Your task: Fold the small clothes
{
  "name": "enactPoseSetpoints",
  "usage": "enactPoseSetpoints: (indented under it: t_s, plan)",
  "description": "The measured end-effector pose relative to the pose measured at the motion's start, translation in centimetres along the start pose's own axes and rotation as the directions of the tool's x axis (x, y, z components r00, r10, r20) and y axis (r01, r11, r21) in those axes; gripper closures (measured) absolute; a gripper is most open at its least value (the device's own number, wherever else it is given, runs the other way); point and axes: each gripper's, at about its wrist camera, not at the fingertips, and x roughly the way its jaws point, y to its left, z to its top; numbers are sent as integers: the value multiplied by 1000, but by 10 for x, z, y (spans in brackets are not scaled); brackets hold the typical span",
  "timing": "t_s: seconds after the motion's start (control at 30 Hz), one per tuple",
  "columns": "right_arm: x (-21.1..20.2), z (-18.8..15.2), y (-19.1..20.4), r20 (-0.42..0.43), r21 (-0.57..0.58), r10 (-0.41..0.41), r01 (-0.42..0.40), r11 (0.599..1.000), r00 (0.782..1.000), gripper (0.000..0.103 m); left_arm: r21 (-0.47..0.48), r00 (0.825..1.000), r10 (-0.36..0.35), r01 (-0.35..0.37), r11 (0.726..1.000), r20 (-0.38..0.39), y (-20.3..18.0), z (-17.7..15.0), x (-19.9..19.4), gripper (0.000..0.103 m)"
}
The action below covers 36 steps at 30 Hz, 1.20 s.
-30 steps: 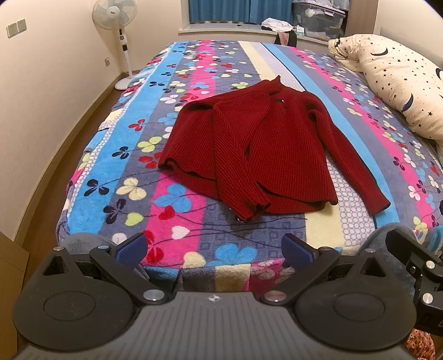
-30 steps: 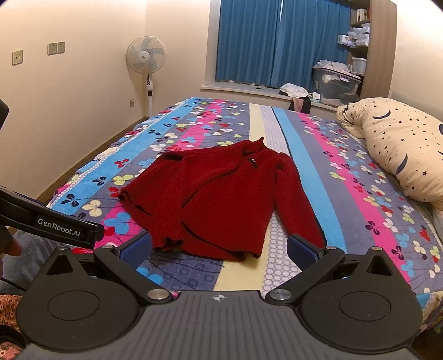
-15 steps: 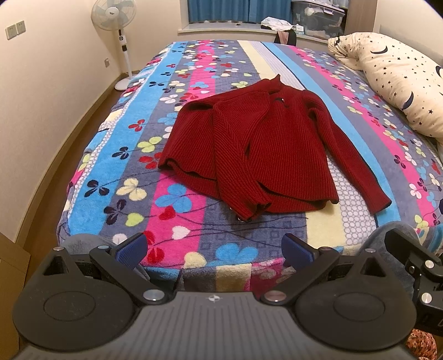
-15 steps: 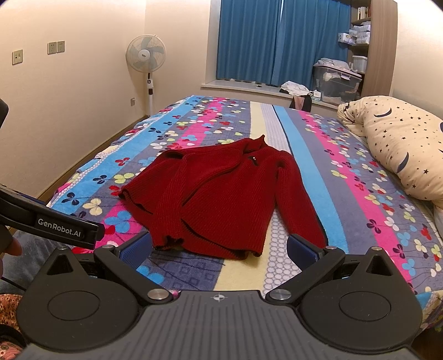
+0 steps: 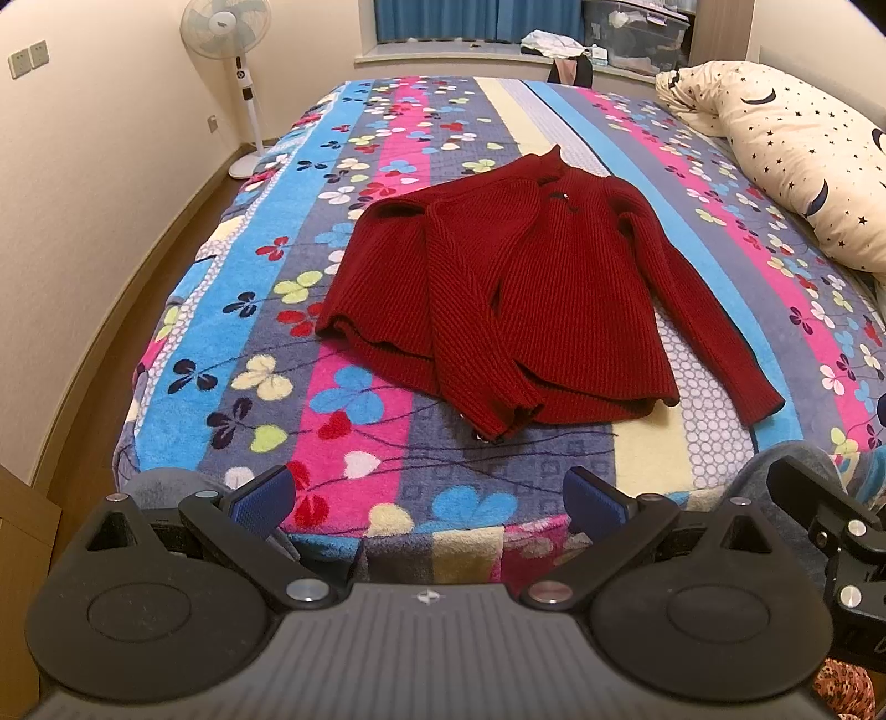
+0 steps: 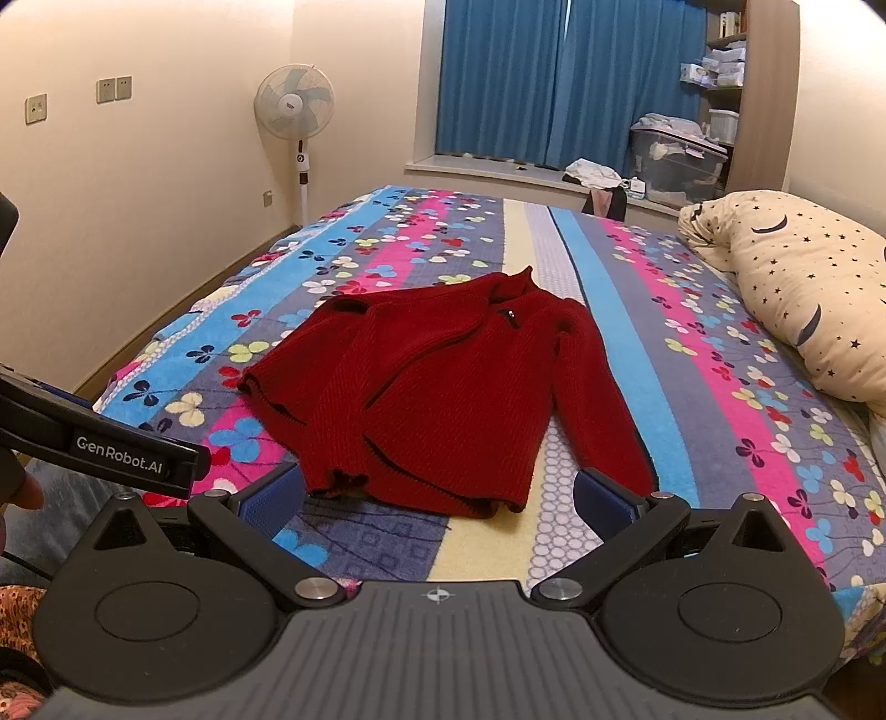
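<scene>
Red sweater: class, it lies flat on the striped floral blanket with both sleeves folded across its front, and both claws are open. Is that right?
Not quite. Only one sleeve is folded across the red sweater; the other sleeve lies stretched out on the blanket, as the left wrist view shows. Both claws are open.

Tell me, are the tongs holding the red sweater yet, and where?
No, nothing is held. The left tongs and right tongs are both open, short of the red sweater lying on the bed.

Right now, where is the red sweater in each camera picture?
Left wrist: the sweater lies mid-picture on the bed, above the open left gripper.
Right wrist: the sweater lies mid-picture, just above the open right gripper.
Shared landmark: the fan stands by the wall, upper left in both.
</scene>
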Motion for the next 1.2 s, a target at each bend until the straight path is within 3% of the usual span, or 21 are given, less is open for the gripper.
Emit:
enactPoseSetpoints:
  t_s: [0.93,1.2]
  plan:
    - [6,-3,4,-8,2,4,-4,1000,1000,1,15,1000,14,-13,1000,-12,-3,0,6,0]
    - [23,-7,-3,-52,40,26,-24,999,998,1,9,999,15,-15,1000,-33,-3,8,18,0]
